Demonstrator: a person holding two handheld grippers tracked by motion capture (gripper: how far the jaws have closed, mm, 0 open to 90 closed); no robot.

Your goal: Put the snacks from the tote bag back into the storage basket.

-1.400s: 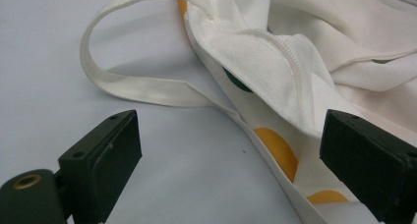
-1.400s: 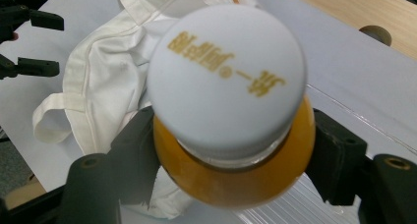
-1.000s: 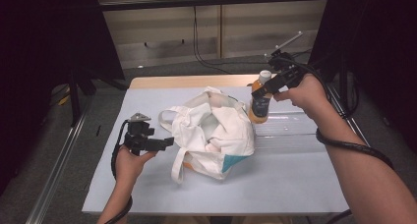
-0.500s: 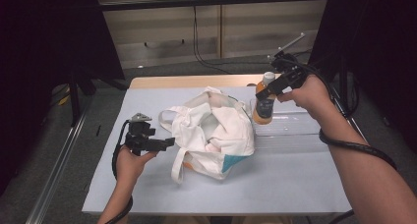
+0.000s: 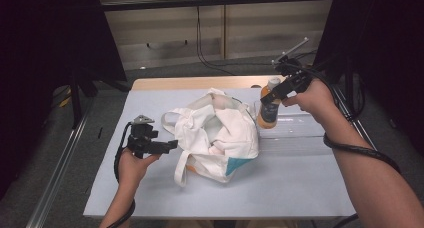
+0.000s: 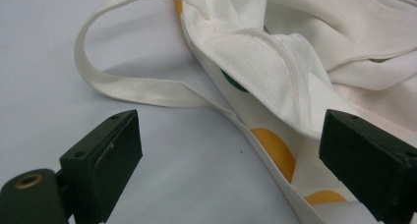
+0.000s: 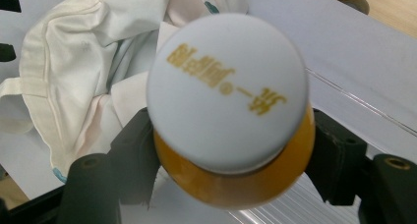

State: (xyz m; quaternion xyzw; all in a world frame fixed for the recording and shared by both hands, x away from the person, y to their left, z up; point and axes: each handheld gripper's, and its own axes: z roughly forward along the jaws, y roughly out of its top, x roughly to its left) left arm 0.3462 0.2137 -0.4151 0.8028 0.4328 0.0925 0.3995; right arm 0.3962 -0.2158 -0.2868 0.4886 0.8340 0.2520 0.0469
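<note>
One camera looks forward and down over the whole worktop (image 5: 300, 188). Each tool carries a close camera; all three views share the white bag (image 5: 220, 133) (image 6: 305, 62) (image 7: 74, 62).

left gripper (image 5: 167, 145): black body, grey three-cornered top plate
right gripper (image 5: 272, 94): black, thin rod
cables: black, looping round both forearms
fingers (image 6: 105, 157): black blocks, screw holes

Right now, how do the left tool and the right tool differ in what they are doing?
The right tool is clamped on the orange bottle below its white cap; the left tool stands open with nothing gripped, only the edge of the white tote bag passing between its jaws. The right tool is lifted at the bag's far side; the left tool sits low beside the bag's strap. Both are hand-held.
</note>
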